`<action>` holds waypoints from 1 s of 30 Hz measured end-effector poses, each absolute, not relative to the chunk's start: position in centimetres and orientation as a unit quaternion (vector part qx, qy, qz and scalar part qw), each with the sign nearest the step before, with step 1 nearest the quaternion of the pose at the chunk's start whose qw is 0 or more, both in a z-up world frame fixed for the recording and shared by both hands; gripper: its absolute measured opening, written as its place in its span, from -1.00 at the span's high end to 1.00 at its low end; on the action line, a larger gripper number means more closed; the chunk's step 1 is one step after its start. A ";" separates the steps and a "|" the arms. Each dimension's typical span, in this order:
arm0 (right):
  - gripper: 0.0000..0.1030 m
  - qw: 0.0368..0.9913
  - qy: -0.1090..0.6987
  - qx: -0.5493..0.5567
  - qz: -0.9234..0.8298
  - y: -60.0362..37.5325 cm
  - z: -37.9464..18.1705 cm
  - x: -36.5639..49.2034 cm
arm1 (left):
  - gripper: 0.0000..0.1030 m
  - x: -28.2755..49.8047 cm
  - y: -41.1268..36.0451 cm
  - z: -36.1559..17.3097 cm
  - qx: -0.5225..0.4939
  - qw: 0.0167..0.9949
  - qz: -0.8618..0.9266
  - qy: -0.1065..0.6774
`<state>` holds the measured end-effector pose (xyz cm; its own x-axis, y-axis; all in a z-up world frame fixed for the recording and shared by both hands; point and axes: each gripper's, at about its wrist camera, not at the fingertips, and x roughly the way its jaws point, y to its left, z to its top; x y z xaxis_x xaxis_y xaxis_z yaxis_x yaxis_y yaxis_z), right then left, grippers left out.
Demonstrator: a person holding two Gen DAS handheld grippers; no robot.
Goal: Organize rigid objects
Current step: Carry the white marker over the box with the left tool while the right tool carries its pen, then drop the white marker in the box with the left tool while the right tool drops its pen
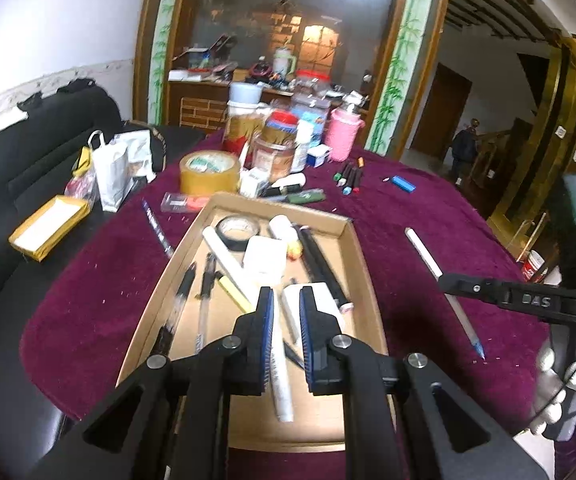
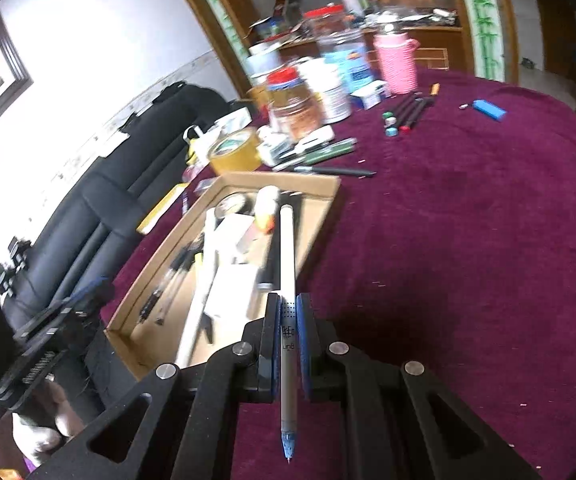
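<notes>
Risk lies in the slim white plastic pen (image 2: 288,280), clamped mid-barrel by the right hand-held gripper (image 2: 288,312) beside the shallow brown cardboard tray (image 2: 320,208): it could pivot and miss. The left hand-held gripper (image 1: 286,304) hangs over the tray, slightly parted, empty.

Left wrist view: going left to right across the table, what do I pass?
Yellow box → white bag → tape roll → cardboard tray → white pen in the right gripper's jaws.
</notes>
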<state>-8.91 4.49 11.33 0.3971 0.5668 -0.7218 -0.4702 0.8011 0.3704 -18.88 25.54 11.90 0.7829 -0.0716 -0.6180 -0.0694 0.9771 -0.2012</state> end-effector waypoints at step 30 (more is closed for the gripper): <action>0.80 0.714 0.572 0.071 0.396 19.2 4.1 -8.0 | -0.01 -21.2 32.4 10.6 -0.174 0.933 0.043 0.310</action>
<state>-8.03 19.17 4.13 0.0306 0.6476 -0.7614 -0.4845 0.6759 0.5554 -21.21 32.44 10.61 0.8036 -0.0273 -0.5946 -0.1891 0.9355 -0.2985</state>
